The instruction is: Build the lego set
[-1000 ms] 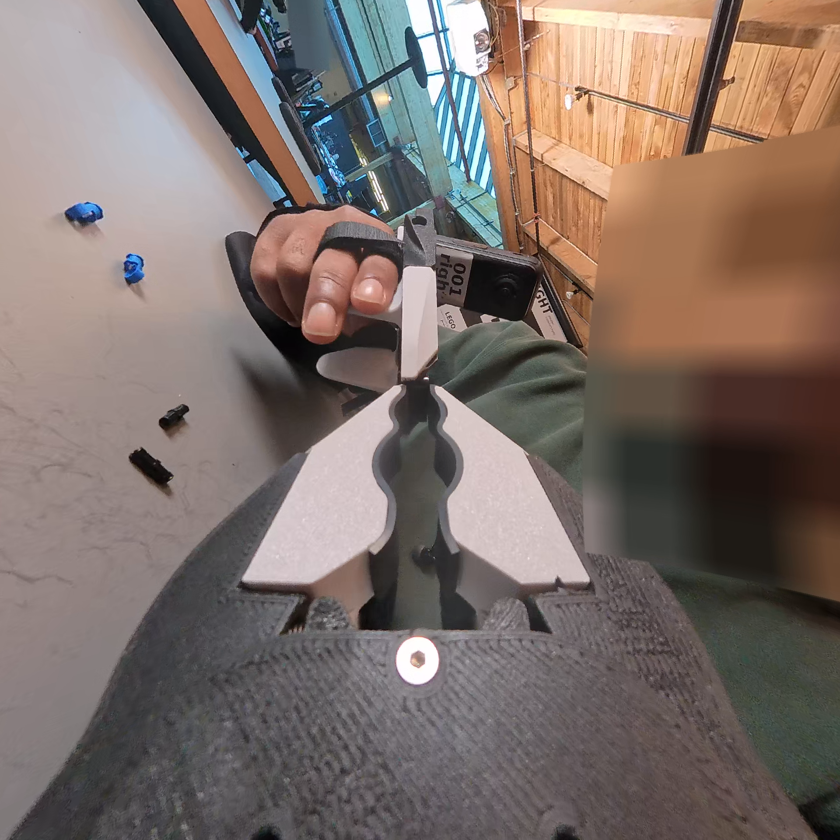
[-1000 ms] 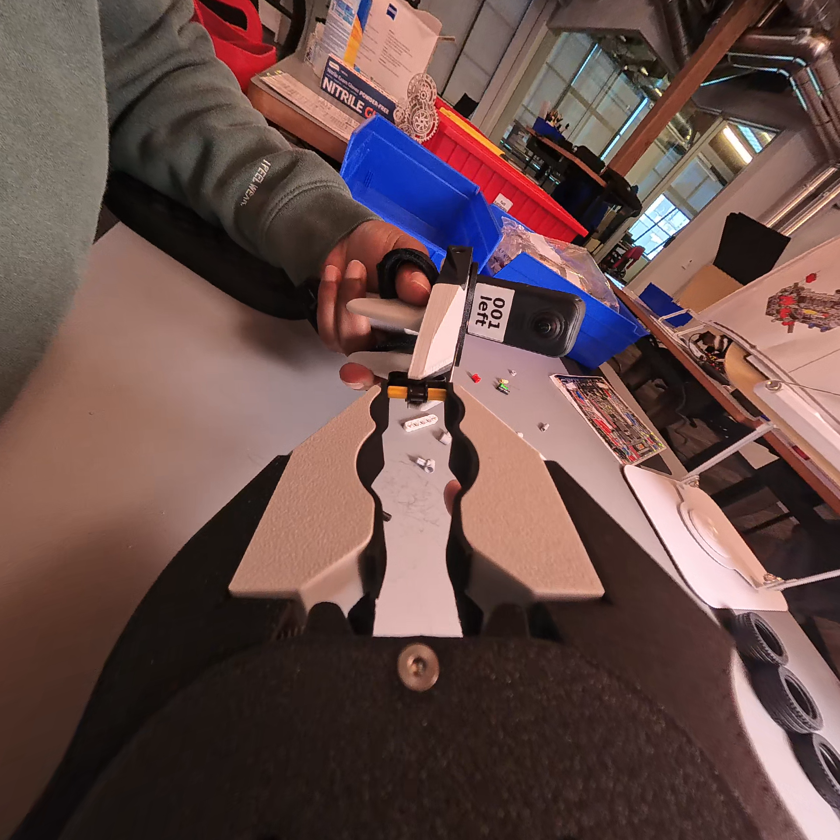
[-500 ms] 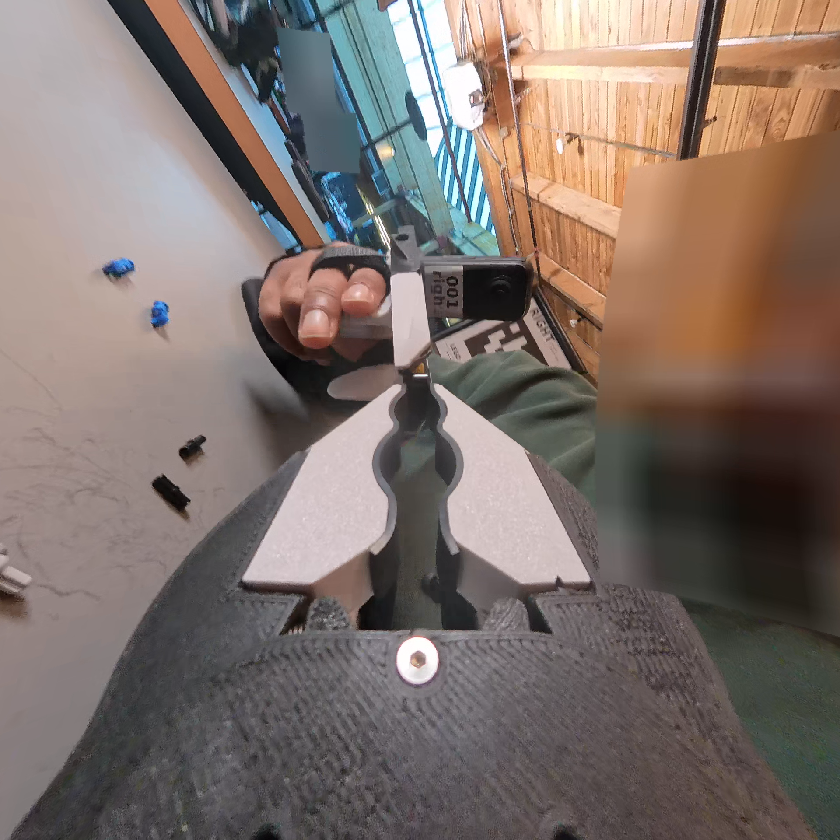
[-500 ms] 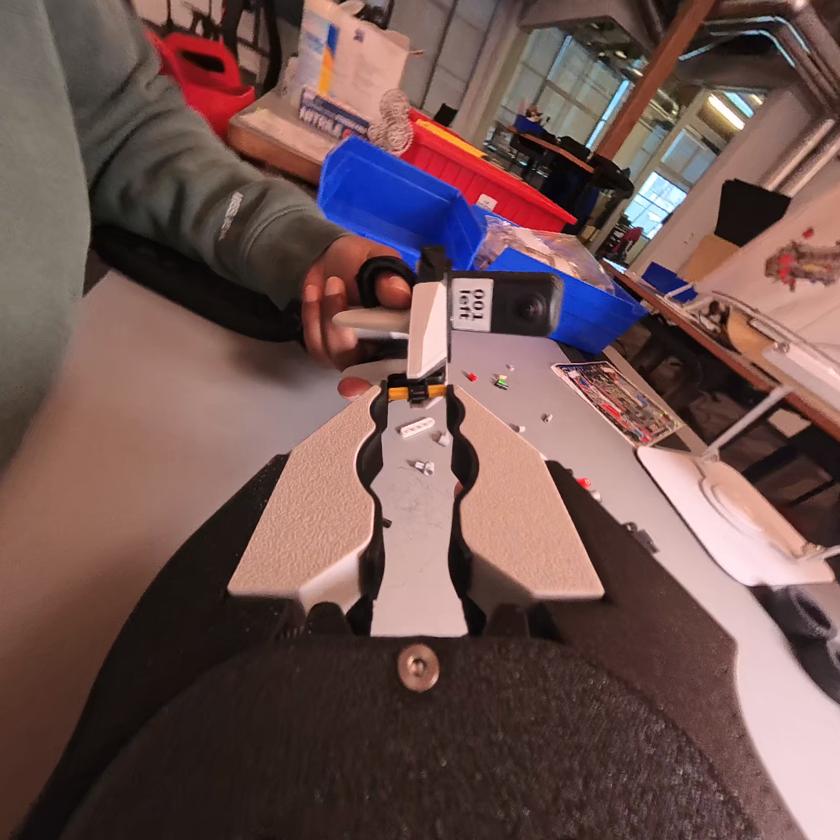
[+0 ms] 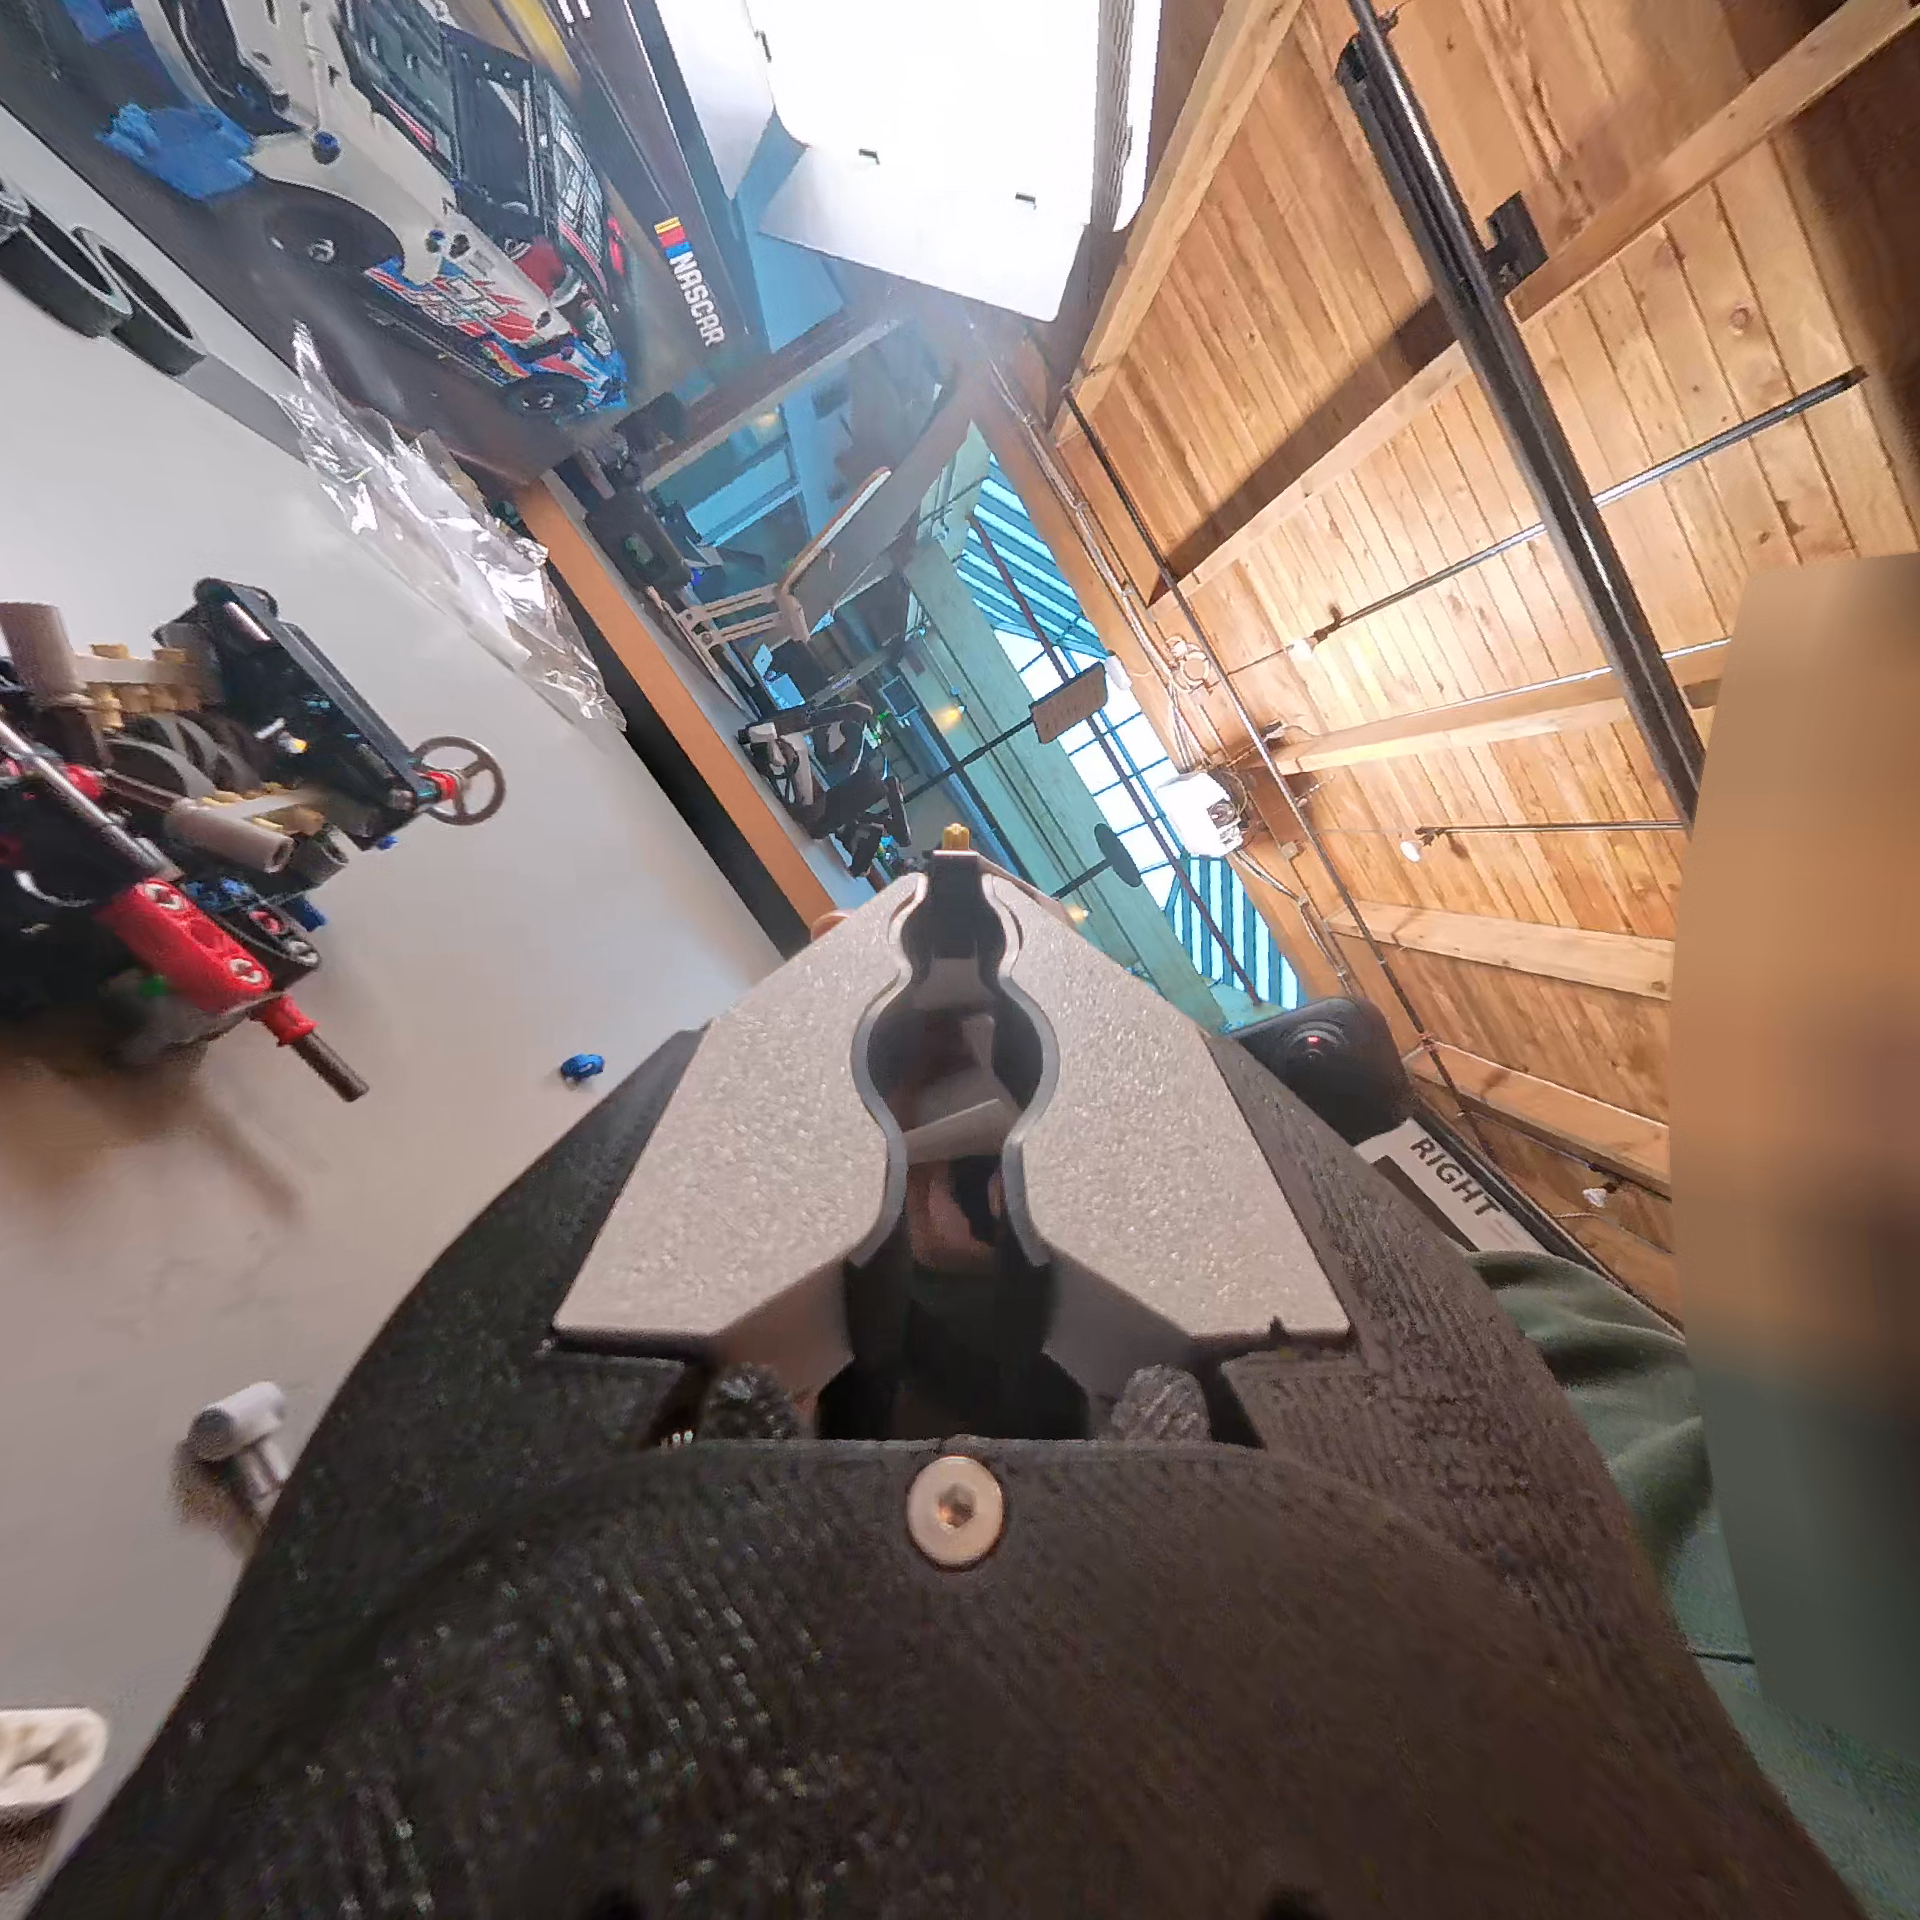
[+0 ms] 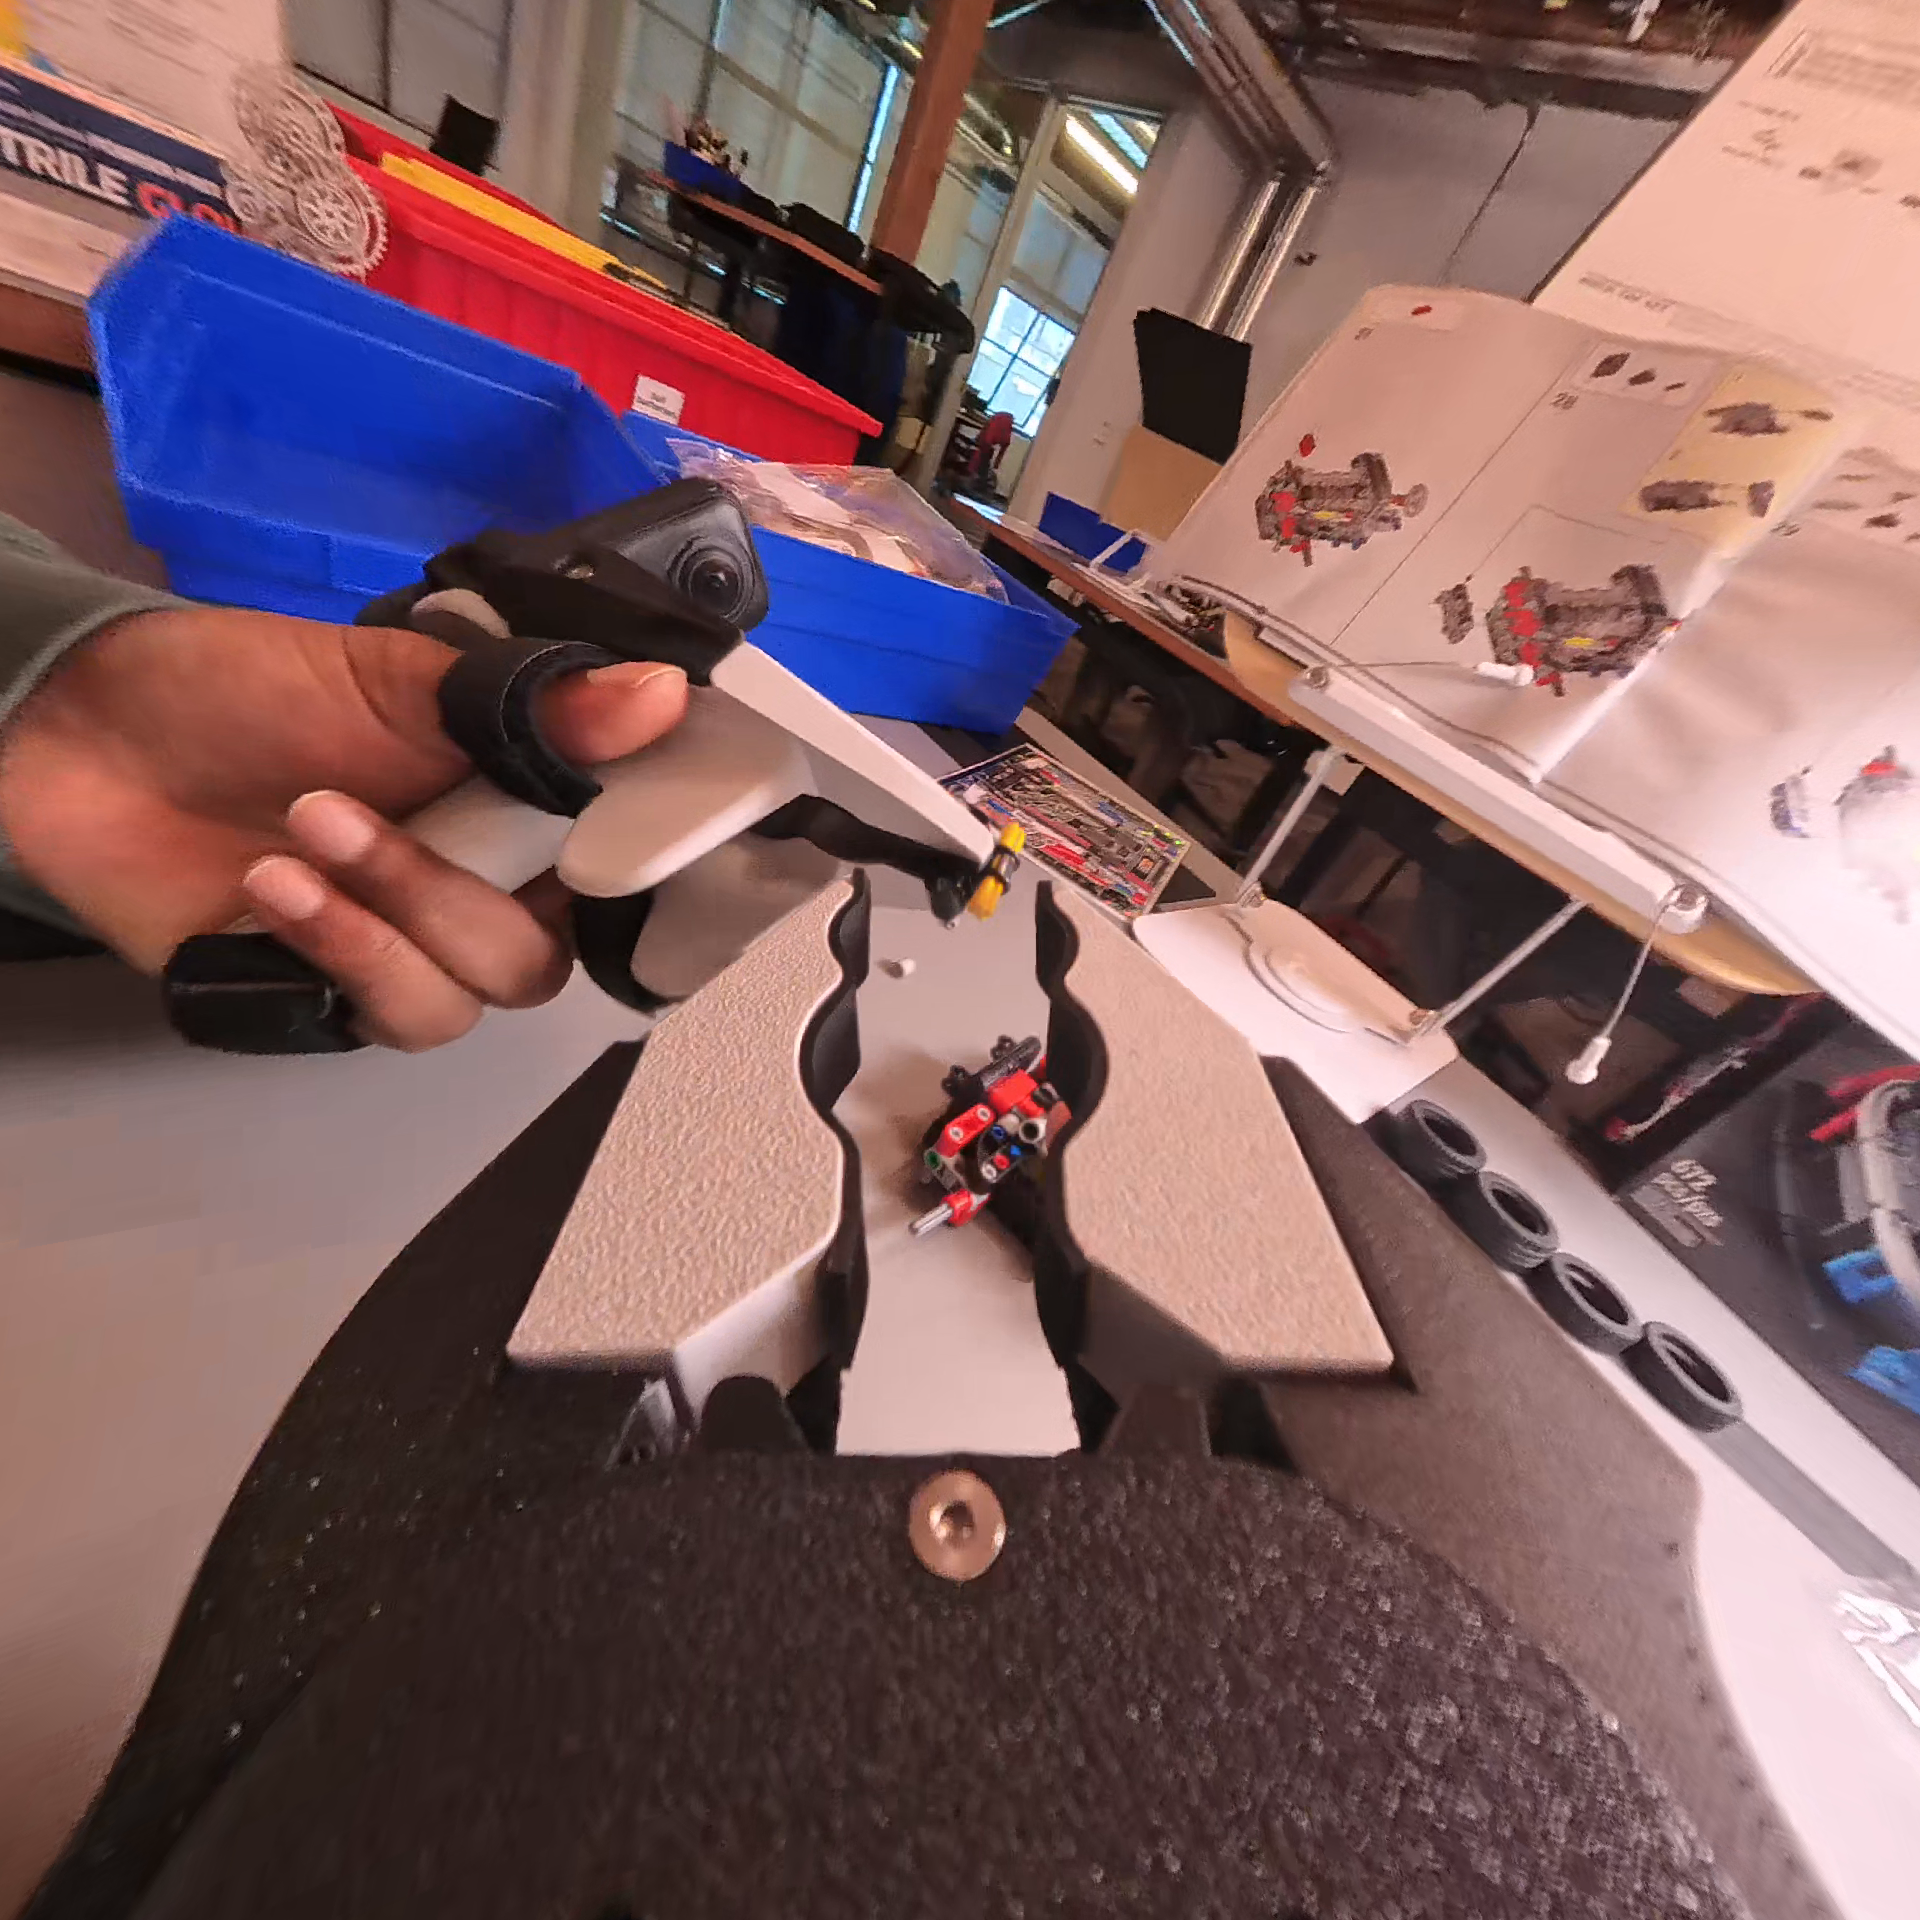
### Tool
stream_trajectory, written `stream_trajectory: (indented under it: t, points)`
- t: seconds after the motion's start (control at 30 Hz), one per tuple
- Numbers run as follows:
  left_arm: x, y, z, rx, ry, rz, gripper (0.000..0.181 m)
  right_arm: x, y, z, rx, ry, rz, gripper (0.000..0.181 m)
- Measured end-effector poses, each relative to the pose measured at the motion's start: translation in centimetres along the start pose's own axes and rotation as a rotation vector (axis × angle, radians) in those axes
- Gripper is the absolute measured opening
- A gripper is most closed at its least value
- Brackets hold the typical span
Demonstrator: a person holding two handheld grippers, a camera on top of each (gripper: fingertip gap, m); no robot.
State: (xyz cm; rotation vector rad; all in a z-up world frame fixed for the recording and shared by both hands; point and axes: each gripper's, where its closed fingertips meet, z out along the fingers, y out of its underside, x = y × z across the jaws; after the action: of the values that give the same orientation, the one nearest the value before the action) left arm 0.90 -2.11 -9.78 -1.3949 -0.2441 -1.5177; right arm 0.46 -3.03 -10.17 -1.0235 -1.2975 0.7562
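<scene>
My left gripper (image 5: 953, 883) is shut on a small yellow and black lego pin (image 5: 953, 844), which sticks out past its tips. In the right wrist view a hand holds that left gripper (image 6: 971, 868) in the air with the pin (image 6: 995, 871) at its tip. My right gripper (image 6: 948, 891) is open and empty, just below and in front of the pin. The partly built black, red and grey lego model (image 5: 156, 831) sits on the grey table (image 5: 468, 1091). It also shows between my right fingers (image 6: 987, 1132).
Several black tyres (image 6: 1507, 1216) lie by the set's box (image 6: 1787, 1195). An open instruction booklet (image 6: 1507, 499) stands on a holder at the right. Blue bins (image 6: 364, 447) and a red bin (image 6: 623, 312) stand behind. Loose grey (image 5: 239, 1434) and blue pieces (image 5: 582, 1065) lie about. The grippers are tip to tip, or close to it.
The two grippers met tip to tip on the yellow piece before. Now my right gripper has opened and drawn back, and the left one has swung away with the pin toward the model.
</scene>
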Motion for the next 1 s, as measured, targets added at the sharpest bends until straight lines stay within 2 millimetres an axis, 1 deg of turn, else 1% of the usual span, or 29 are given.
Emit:
stream_trajectory:
  t: [0.1, 0.23, 0.33, 0.47, 0.6, 0.7, 0.8, 0.9, 1.0]
  points:
    - [0.8, 0.2, 0.3, 0.024, 0.037, -0.003, 0.004, 0.1, -0.2, 0.1, -0.012, 0.043, -0.04, 0.022]
    - [1.4, 0.6, 0.5, 0.016, 0.048, 0.022, 0.005, 0.4, -0.8, -0.2, 0.017, 0.065, -0.076, 0.016]
    - [1.6, 0.8, 0.5, -0.006, 0.05, 0.049, 0.005, 0.2, -0.9, -0.4, 0.036, 0.042, -0.082, 0.016]
    - [1.7, 1.2, 0.6, -0.059, 0.046, 0.088, 0.005, 0.0, -0.9, -0.8, 0.066, -0.033, -0.057, 0.015]
    - [1.4, 2.4, 0.4, -0.193, 0.024, 0.151, 0.004, -0.7, -0.4, -1.4, 0.072, -0.16, -0.057, 0.015]
    - [0.7, 4.0, -0.1, -0.373, -0.029, 0.21, 0.007, -2.0, 0.7, -2.3, 0.04, -0.318, -0.048, 0.015]
    - [-0.1, 5.3, -0.9, -0.515, -0.078, 0.284, 0.009, -3.2, 1.8, -3.0, 0.002, -0.425, -0.062, 0.015]
    - [-0.4, 6.2, -1.4, -0.59, -0.093, 0.352, 0.009, -4.1, 2.3, -3.4, -0.022, -0.484, -0.073, 0.015]
    - [-0.7, 6.8, -1.7, -0.633, -0.099, 0.355, 0.008, -4.6, 2.8, -3.6, -0.04, -0.515, -0.086, 0.015]
